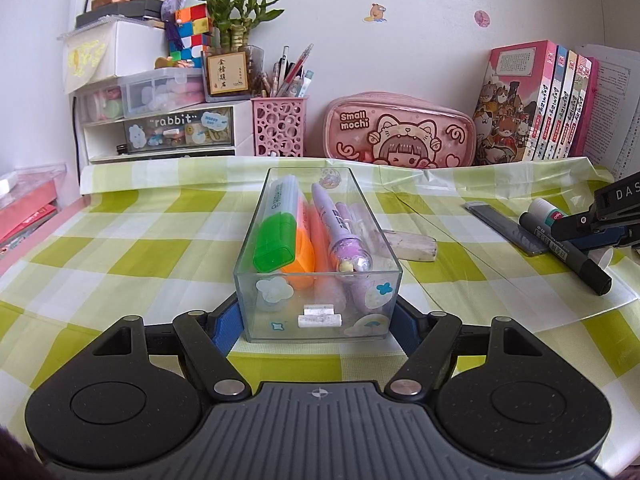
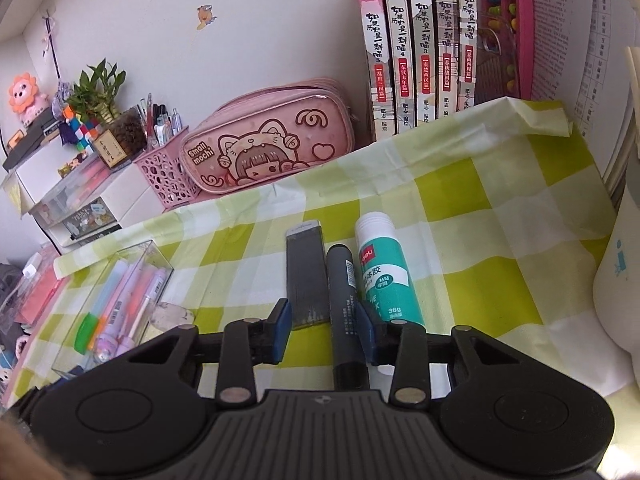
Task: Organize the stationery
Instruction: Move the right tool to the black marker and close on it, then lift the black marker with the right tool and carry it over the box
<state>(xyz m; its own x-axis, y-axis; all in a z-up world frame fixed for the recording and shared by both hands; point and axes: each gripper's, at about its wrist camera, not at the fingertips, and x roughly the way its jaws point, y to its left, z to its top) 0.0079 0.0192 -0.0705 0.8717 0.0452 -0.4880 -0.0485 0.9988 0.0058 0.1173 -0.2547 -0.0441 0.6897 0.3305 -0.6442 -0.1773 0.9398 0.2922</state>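
Note:
A clear plastic organizer box [image 1: 316, 312] stands on the green checked tablecloth, holding a green-capped highlighter [image 1: 276, 228], orange markers and a purple pen [image 1: 340, 228]. My left gripper [image 1: 316, 320] is shut on the near end of the box, its blue pads against both side walls. My right gripper [image 2: 326, 328] is open, its fingers on either side of a black marker [image 2: 346, 312] lying on the cloth. A flat dark lead case [image 2: 306, 276] lies left of the marker and a teal glue stick [image 2: 380, 268] right of it. A white eraser [image 1: 412, 246] lies beside the box.
A pink "Small mochi" pencil case [image 1: 400, 132], a pink pen holder [image 1: 278, 126], drawer units with a plant [image 1: 160, 128] and a row of books [image 1: 536, 108] line the back wall. A white container [image 2: 618, 280] stands at the right edge.

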